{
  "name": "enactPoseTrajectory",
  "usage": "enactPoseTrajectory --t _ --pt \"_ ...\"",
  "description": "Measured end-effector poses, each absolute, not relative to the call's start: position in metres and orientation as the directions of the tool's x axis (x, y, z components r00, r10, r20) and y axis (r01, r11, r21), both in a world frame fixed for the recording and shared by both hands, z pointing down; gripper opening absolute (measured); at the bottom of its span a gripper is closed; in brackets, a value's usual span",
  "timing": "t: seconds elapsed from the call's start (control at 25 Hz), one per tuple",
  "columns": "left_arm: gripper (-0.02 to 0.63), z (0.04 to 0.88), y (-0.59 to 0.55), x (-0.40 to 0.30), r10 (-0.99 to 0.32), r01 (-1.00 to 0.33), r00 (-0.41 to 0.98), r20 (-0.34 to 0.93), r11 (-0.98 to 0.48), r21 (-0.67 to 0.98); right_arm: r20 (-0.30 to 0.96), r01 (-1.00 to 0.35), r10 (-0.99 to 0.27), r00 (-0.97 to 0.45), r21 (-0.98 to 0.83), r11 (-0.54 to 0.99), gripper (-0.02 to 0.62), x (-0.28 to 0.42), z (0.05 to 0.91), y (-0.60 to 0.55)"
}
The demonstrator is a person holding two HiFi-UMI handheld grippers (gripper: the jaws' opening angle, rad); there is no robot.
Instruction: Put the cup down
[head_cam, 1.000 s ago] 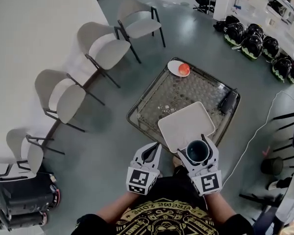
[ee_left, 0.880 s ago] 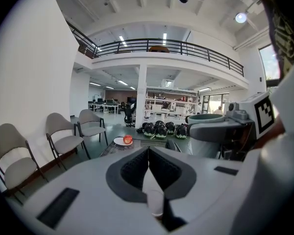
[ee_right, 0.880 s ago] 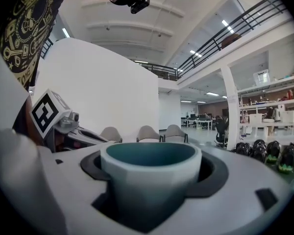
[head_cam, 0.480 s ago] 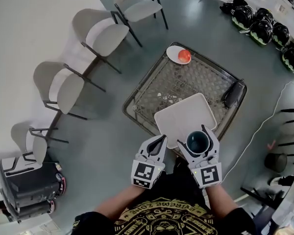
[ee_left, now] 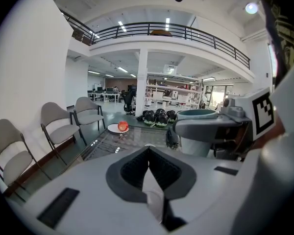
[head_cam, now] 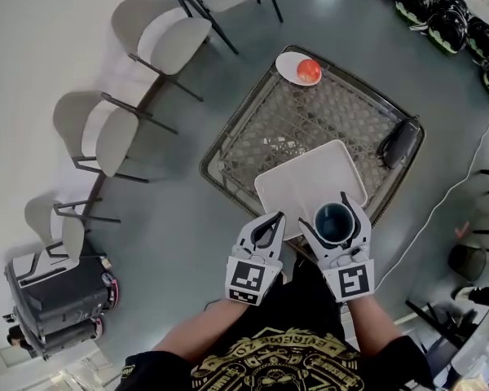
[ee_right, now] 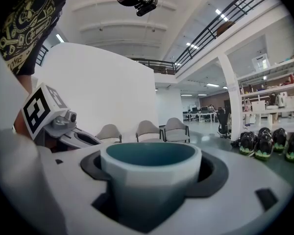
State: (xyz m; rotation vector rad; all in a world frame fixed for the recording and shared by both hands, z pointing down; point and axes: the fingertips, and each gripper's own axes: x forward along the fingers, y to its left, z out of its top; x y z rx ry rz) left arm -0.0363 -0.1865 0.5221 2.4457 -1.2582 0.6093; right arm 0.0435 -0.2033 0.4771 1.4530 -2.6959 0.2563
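Note:
A teal cup with a pale outer wall sits upright between the jaws of my right gripper, which is shut on it. It hangs over the near right corner of a white tray that lies on a glass mesh table. In the right gripper view the cup fills the space between the two dark pads. My left gripper hovers just left of the cup at the tray's near edge, jaws shut with nothing in them. The left gripper view shows the cup to its right.
A white plate with a red apple sits at the table's far corner. A black object lies on the right edge. Several grey chairs line the wall on the left. Black helmets lie on the floor, and a cart stands at the lower left.
Both grippers have edged slightly forward toward the tray, the cup staying in the right one. The head view has shifted, so the table now sits higher in the frame.

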Motion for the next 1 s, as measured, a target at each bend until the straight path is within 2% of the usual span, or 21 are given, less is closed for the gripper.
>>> enactPoseTrajectory --t 1.0 --pt "0.009 0.613 -0.220 -0.042 -0.651 -0.857 0.447 0.614 -0.508 0.085 0.156 -0.846 -0.831 -0.534 -0.124 0.519 0.390 0.046 0.562 -0.256"
